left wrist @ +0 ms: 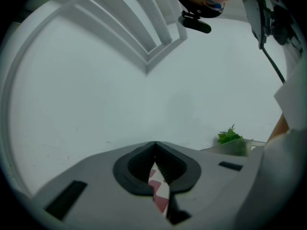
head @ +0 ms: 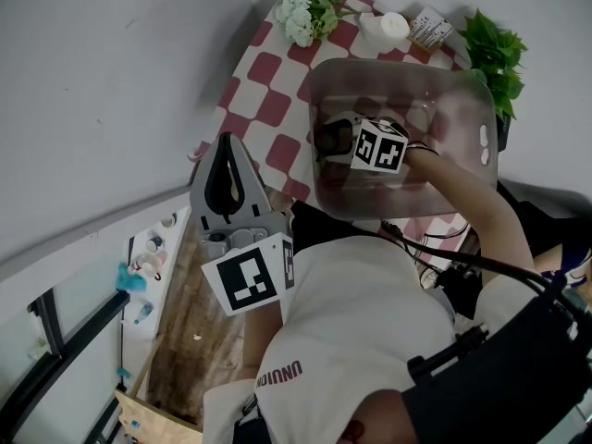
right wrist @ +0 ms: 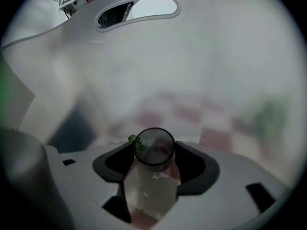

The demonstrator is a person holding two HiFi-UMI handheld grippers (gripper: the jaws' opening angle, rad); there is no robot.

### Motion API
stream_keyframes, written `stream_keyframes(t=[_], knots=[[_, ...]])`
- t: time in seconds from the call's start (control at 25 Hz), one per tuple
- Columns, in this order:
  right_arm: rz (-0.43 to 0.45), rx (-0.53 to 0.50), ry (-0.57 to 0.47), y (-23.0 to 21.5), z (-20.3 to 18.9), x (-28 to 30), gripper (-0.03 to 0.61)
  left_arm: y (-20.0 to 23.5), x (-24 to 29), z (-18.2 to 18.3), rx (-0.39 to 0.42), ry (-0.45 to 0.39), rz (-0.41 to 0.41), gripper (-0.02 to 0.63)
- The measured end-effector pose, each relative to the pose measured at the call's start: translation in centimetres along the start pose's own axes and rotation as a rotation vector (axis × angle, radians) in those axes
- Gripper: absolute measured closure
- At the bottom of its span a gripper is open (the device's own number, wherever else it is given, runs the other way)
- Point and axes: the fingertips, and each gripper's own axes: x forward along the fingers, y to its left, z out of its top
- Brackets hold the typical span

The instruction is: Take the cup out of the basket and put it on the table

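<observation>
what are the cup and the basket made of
The cup: clear, smoky glass or hard plastic, glossy; you can see through it. The basket: most likely frosted translucent plastic; the checked cloth shows blurred through its wall, and a handle slot is moulded in.

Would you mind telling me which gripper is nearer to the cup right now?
The right. The right gripper is inside the basket with the cup between its jaws; the left gripper is outside the basket, off to its side, jaws together on nothing.

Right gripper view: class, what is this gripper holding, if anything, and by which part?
The right gripper holds the clear cup by its side walls, inside the basket. The left gripper holds nothing.
</observation>
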Motion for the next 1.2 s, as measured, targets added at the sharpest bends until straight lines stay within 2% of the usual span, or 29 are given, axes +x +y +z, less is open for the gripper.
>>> stream_keyframes(t=[0.48, 1.2], knots=[[0.0, 0.006, -0.021, 0.13, 0.21, 0.33, 0.299, -0.24, 0.04, 0.03, 0.005, 0.0, -0.008, 0.601], [0.002, 0.077, -0.041, 0.19, 0.54, -0.1, 0.299, 0.02, -0.32, 0.19, 0.002, -0.011, -0.001, 0.601]])
